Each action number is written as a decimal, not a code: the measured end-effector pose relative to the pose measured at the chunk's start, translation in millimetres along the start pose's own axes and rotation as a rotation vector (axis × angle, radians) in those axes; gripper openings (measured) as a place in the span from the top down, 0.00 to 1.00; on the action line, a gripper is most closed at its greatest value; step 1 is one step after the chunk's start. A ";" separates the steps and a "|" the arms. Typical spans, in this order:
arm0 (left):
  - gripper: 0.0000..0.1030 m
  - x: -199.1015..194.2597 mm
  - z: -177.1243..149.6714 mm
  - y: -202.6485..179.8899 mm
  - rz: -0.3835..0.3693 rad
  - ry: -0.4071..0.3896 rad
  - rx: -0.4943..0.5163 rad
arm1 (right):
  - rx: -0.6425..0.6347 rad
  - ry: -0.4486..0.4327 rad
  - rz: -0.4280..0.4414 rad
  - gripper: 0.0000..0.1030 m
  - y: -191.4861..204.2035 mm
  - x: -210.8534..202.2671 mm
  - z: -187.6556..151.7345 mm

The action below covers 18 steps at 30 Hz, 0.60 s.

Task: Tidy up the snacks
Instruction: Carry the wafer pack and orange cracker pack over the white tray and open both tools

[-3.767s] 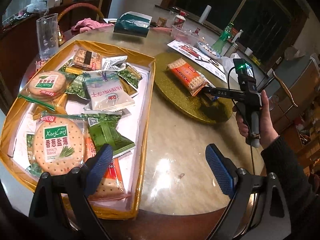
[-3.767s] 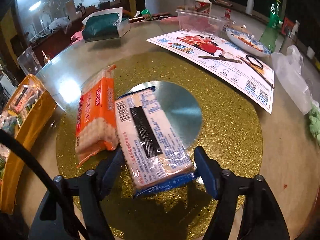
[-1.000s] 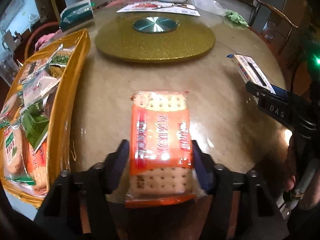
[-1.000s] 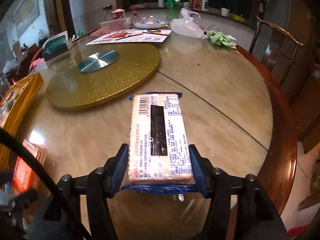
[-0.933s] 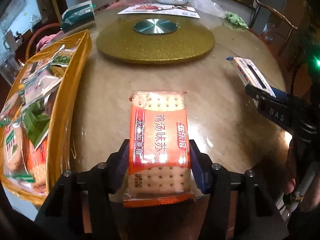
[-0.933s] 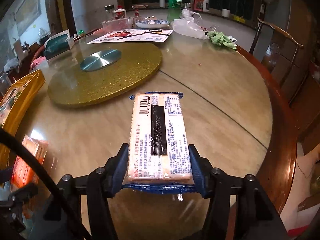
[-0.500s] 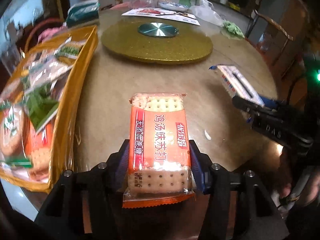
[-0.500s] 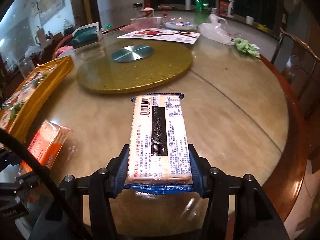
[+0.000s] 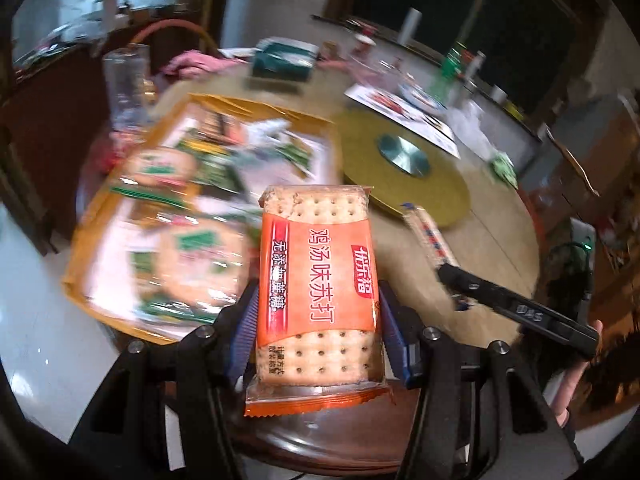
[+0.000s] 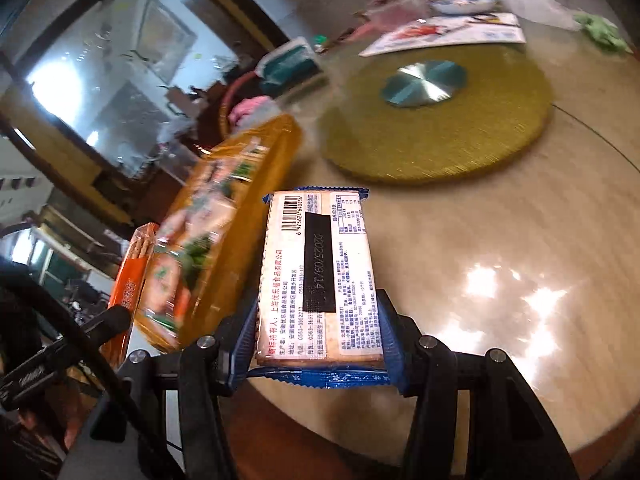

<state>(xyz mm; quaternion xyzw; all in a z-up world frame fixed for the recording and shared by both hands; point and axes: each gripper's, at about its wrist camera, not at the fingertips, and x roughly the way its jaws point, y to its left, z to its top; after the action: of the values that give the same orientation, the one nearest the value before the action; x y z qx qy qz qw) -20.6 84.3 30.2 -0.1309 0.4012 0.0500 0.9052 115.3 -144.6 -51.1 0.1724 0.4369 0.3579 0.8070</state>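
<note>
My left gripper [image 9: 318,320] is shut on an orange cracker pack [image 9: 316,280] and holds it in the air near the table's front edge, beside the gold snack tray [image 9: 80,248]. My right gripper [image 10: 320,324] is shut on a blue-edged cracker pack [image 10: 320,276], barcode side up, above the table to the right of the tray [image 10: 248,216]. The right gripper and its pack [image 9: 430,240] show at the right of the left wrist view. The orange pack [image 10: 132,276] shows at the left of the right wrist view. The tray holds several snack packets, blurred.
A gold round turntable [image 9: 404,176] with a silver centre [image 10: 424,82] lies beyond on the round wooden table [image 10: 520,240]. A glass [image 9: 124,80], a green tissue box [image 9: 284,60], a printed sheet [image 10: 444,34], a dish and bottles stand farther back.
Both grippers have swung left toward the gold tray, each still carrying its cracker pack. The tray now lies close ahead of both, and the view is blurred by motion.
</note>
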 end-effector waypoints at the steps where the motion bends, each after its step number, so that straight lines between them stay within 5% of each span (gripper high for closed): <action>1: 0.45 -3.6 2.3 10.1 0.014 -0.007 -0.012 | -0.009 -0.004 0.004 0.47 6.1 1.8 4.0; 10: 0.44 3.2 17.0 87.1 0.082 0.057 -0.115 | -0.102 0.001 0.022 0.47 63.6 34.8 42.5; 18: 0.44 21.1 22.4 111.4 0.129 0.146 -0.122 | -0.162 0.028 -0.008 0.47 90.4 80.8 75.7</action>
<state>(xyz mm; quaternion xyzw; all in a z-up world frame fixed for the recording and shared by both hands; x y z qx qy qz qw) -12.2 197.2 7.0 -0.1629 0.4699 0.1230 0.8588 168.7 -21.3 -2.4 0.0996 0.4182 0.3913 0.8136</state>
